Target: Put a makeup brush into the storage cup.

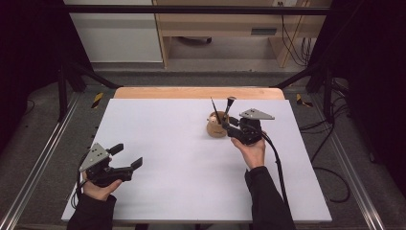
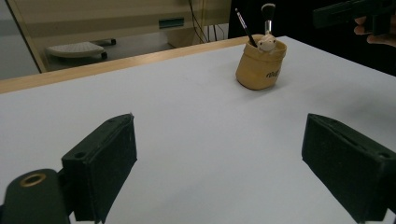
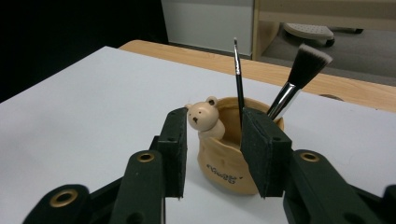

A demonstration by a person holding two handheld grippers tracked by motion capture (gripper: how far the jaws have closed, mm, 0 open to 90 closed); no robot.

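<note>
My right gripper [image 3: 212,149] hangs just short of the tan bear-faced brush pot [image 3: 224,158], jaws partly apart with nothing clamped. A thin brush [image 3: 238,79] and a fluffy makeup brush [image 3: 299,79] stand in the pot on the white table [image 1: 167,158]. My left gripper [image 1: 125,155] rests well apart, jaws wide and empty.

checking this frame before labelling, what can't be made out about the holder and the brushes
- Brush handles: lower ends hidden inside the holder, every view.
- Lettering on the holder: too small, blurred.
- Holder's right side in the high view: covered by the right gripper.
- Thin brush tip: too fine to make out.
</note>
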